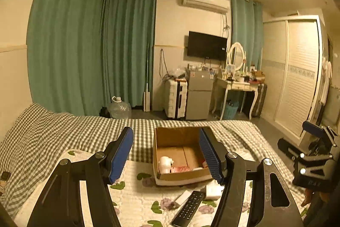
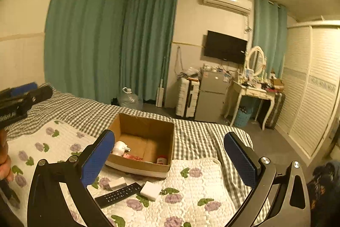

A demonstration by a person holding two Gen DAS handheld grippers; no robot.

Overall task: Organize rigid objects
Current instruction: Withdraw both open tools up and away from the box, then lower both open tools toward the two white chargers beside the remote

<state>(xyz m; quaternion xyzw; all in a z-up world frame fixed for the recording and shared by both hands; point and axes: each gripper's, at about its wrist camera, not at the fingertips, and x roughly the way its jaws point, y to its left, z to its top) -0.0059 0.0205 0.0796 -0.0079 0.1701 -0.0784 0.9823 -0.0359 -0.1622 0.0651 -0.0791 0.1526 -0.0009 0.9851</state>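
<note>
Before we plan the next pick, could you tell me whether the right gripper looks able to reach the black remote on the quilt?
Probably yes: the right gripper is open and empty, and the black remote lies uncovered between two white blocks.

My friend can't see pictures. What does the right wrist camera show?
An open right gripper hovers above a flowered quilt where a black remote and two white blocks lie before a cardboard box holding small items. Green curtains hang behind.
</note>
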